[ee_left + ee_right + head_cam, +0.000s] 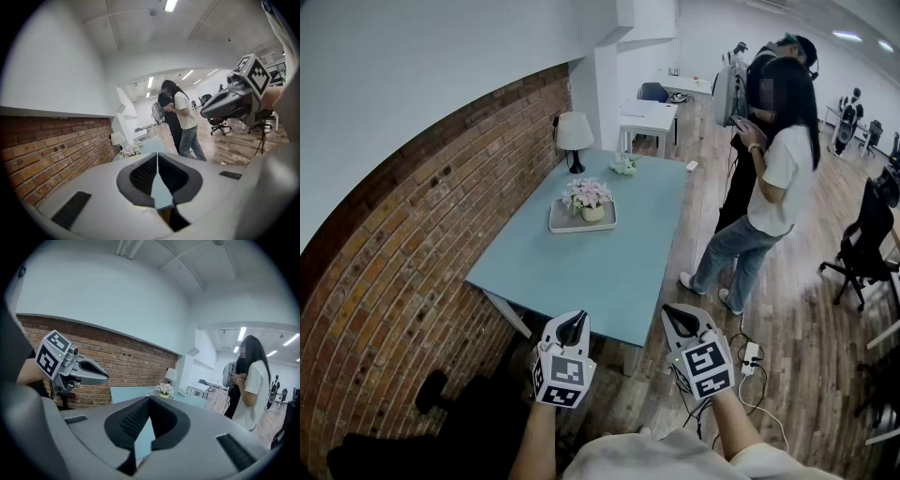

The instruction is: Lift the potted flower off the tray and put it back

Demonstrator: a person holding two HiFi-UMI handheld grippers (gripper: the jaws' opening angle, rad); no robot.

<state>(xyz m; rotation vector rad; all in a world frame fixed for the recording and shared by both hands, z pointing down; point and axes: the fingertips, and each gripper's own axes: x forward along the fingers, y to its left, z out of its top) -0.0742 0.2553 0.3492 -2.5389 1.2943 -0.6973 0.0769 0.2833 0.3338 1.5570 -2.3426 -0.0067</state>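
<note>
Tray [567, 228] in head view alone

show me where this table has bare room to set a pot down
The table is bare from the tray to its near edge, and in the strip right of the tray. Crowded: the far end, with the lamp and a small flower bunch.

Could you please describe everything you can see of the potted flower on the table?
The potted flower is a small bunch of pale pink and white blooms with a little green, in a short cream-looking pot. It stands upright on a light rectangular tray on the pale blue table, somewhat toward the brick wall. Only the tray touches it.
</note>
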